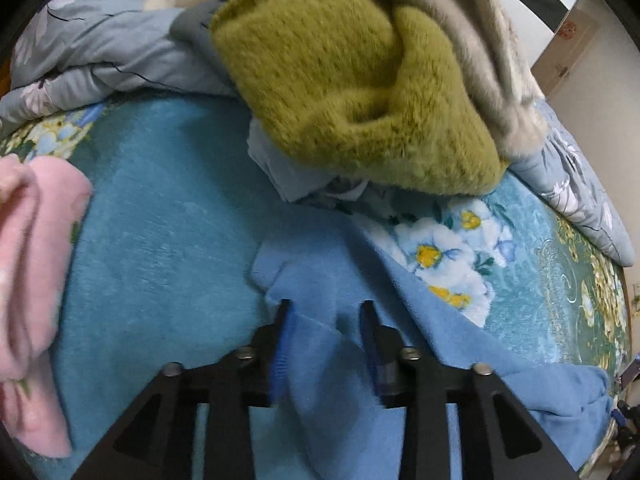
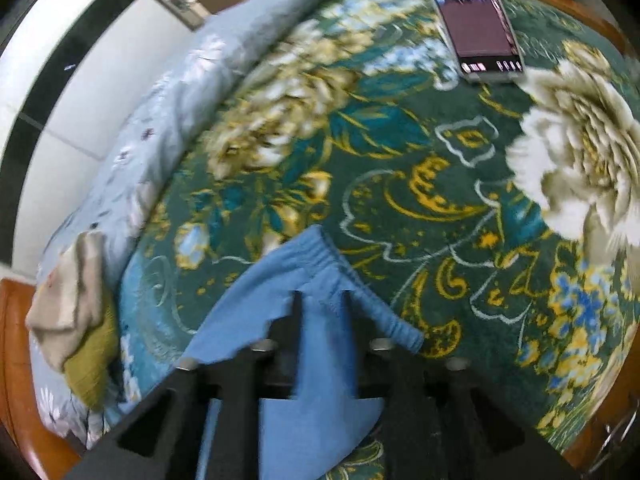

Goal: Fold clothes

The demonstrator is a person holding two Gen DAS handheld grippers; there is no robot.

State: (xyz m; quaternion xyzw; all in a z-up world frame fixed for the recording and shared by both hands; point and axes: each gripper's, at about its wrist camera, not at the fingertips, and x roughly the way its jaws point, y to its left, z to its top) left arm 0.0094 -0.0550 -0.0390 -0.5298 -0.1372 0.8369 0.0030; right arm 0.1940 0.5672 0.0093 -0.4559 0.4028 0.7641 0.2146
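Left claw: narrowed, blue garment is gripped.
Right claw: narrowed, the garment's elastic waistband is gripped.
Phone: laid at 1 o'clock on the bed.

No text, brand or number can be read. Small icons are seen along the lower edge of the lit phone screen, and a red emblem on the door, both illegible.

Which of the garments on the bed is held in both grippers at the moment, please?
The light blue garment: both grippers have their fingers around its fabric. The olive green sweater and pink garment lie untouched farther away.
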